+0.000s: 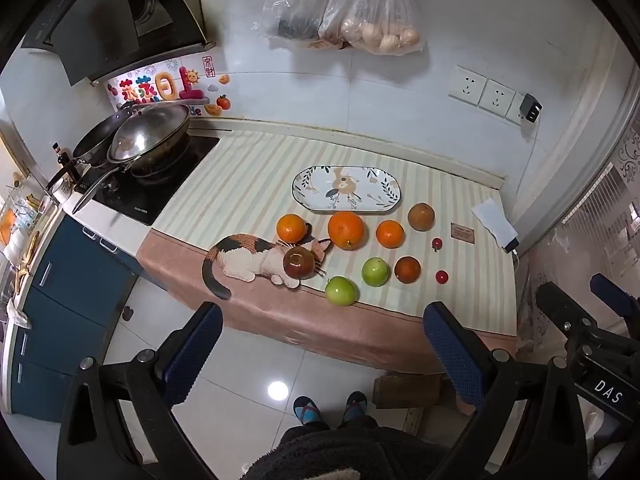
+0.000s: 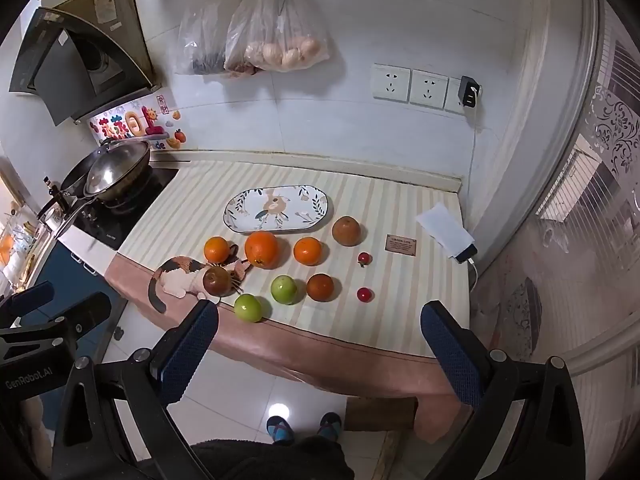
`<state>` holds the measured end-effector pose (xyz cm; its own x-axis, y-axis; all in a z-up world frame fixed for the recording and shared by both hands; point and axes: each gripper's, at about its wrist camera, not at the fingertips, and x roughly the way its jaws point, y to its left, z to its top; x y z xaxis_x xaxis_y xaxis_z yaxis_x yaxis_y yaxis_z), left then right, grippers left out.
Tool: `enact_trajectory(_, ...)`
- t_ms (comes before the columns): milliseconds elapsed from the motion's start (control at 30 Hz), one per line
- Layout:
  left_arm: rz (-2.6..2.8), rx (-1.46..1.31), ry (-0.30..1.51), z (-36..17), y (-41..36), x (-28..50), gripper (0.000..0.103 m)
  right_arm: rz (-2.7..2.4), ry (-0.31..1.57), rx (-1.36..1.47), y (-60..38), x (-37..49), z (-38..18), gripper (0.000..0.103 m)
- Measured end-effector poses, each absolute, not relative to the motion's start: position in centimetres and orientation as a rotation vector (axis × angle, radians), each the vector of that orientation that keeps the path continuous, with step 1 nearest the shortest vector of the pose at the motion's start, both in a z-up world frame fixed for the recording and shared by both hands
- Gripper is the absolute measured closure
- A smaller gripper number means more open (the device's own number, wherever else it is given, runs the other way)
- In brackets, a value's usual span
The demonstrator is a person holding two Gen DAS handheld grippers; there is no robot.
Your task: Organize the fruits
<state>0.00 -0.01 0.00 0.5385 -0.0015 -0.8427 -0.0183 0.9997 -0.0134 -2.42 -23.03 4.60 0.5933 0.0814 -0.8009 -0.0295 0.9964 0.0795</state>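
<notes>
Left tongs (image 1: 322,344) and right tongs (image 2: 318,342) both fully open, empty, hovering off the desk (image 2: 400,332) front edge. Oval plate (image 2: 276,209) empty, long axis running left-right, near the back wall. Fruits (image 2: 261,249) sit loose in two rows between plate and front edge; green apple (image 2: 247,308) nearest the edge. Left view alone shows the right tongs' body at its right border. Bare cloth right of the plate.
</notes>
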Motion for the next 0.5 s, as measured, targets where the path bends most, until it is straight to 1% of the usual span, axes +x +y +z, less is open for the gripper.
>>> enact_trajectory(500,0.008,-0.027,0.997,0.0,0.0,0.0,0.0,0.072,0.923,0.051,-22.1,-2.6,4.9,0.0)
